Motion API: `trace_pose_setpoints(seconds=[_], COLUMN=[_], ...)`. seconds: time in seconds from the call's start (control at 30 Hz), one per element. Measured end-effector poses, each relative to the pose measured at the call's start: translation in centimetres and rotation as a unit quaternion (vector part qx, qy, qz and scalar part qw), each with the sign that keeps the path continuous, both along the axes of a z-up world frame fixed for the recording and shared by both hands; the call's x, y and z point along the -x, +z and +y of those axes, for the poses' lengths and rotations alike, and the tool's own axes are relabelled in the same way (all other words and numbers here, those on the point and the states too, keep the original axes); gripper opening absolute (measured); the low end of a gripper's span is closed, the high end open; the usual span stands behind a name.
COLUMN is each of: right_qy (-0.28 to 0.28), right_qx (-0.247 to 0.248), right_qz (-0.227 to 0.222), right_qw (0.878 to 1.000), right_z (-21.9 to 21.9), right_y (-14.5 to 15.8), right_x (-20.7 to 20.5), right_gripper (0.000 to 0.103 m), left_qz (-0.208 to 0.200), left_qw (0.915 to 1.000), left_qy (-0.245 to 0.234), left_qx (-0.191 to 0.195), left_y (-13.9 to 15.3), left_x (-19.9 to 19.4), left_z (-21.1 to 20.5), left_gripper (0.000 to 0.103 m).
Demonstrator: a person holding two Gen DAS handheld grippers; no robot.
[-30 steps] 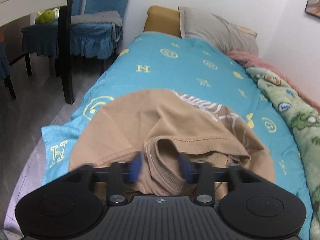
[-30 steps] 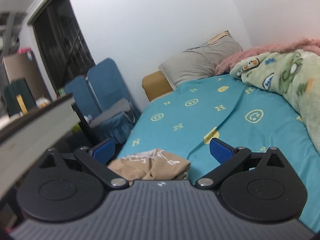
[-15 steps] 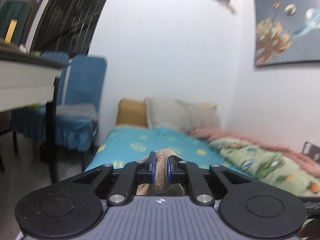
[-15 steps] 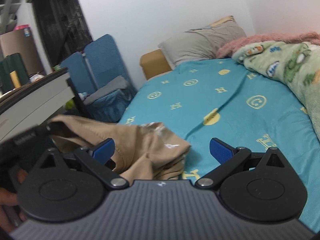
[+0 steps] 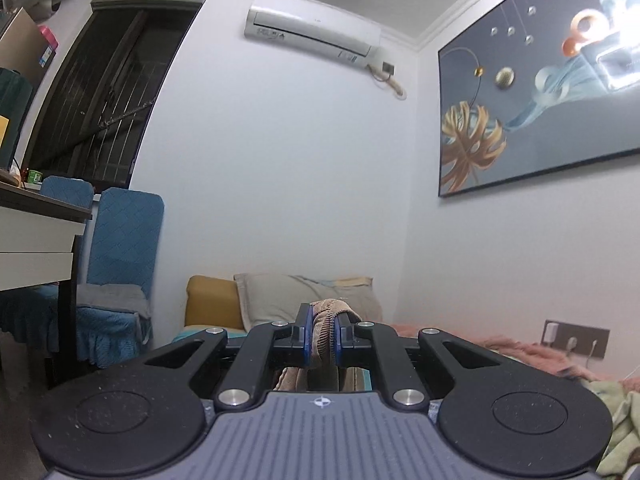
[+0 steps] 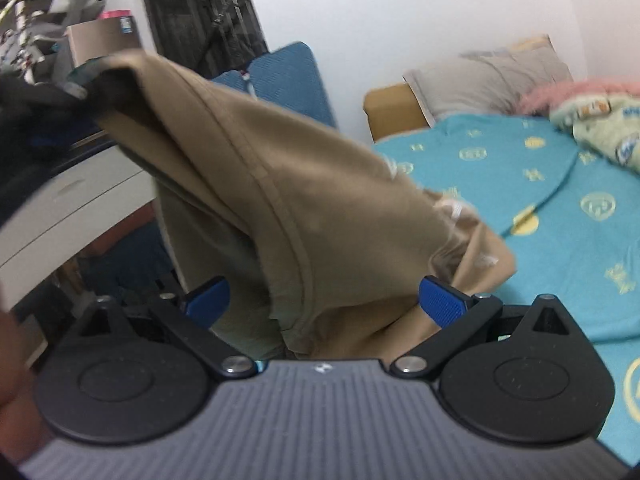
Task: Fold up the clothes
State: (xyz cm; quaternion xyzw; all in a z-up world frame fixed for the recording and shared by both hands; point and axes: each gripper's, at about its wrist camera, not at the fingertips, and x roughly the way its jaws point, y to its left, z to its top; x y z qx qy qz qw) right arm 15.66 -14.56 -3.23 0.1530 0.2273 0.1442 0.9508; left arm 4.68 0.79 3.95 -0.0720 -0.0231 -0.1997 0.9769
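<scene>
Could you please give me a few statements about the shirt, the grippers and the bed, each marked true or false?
1. The left gripper is shut on the shirt. True.
2. The right gripper has its jaws clamped on the shirt. False: its jaws stand wide open, with cloth hanging between them.
3. The shirt lies flat on the bed. False: one end is lifted high, and the rest drapes down toward the sheet.
4. The shirt is tan. True.
5. The bed sheet is plain white. False: it is turquoise with yellow marks.
</scene>
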Motion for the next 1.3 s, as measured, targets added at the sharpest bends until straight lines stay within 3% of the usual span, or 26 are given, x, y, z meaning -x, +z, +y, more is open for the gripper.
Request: trace_pose_setpoints(seconds=[0.17, 0.27, 0.4, 0.57, 0.67, 0.83, 0.9, 0.97, 1.07, 1.2, 1.3], right_qy=[-0.060, -0.114, -0.198, -0.313, -0.298, -0.144, -0.083, -0.056, -0.055, -0.131, -0.209], right_qx=[-0.002, -0.006, -0.005, 0.007, -0.017, -0.030, -0.017, 0.009, 0.022, 0.034, -0.020], right_qz=[0.066, 0.081, 0.043, -0.032, -0.050, -0.037, -0.026, -0.010, 0.028, 0.095, 0.114], right_qw=[0.996, 0.990, 0.979, 0.949, 0.953, 0.988, 0.996, 0.998, 0.998, 0.986, 0.971], right_z=[-1.1, -3.1, -6.0, -9.2, -10.1, -5.8, -3.5, -1.0, 0.6, -0.8, -4.6], right_y=[-1.6, -1.5, -0.1, 2.0, 2.3, 1.1, 0.3, -0.6, -2.5, -4.8, -5.5], right_x=[-1.2, -0.4, 1.5, 4.1, 4.7, 4.9, 4.6, 4.0, 1.3, -0.9, -0.4], right_gripper=[0.103, 0.103, 0.103, 0.103, 0.103, 0.103, 0.103, 0.103, 0.103, 0.103, 0.103], left_qz=[0.016, 0.031, 0.038, 0.032, 0.031, 0.033, 0.037, 0.040, 0.038, 0.040, 0.050], left_qw=[0.9997, 0.9990, 0.9988, 0.9993, 0.9995, 0.9993, 0.9991, 0.9990, 0.9992, 0.9991, 0.9986], left_qy=[0.018, 0.031, 0.024, 0.007, 0.002, 0.008, 0.011, 0.011, 0.011, 0.016, 0.014], left_qx=[0.006, 0.011, 0.019, 0.019, 0.011, 0.013, 0.017, 0.018, 0.009, -0.003, -0.008], left_y=[-1.1, -1.8, -1.9, -1.3, -1.3, -1.6, -1.7, -1.8, -2.0, -2.3, -2.7], left_x=[-1.8, -3.5, -3.8, -3.2, -3.1, -3.4, -3.5, -3.6, -3.6, -3.7, -4.0], left_z=[0.9, 1.8, 1.9, 1.3, 0.8, 0.8, 1.0, 1.0, 0.5, 0.1, 0.0], left_gripper=[0.011, 0.011, 0.011, 0.011, 0.011, 0.011, 0.011, 0.011, 0.011, 0.011, 0.011])
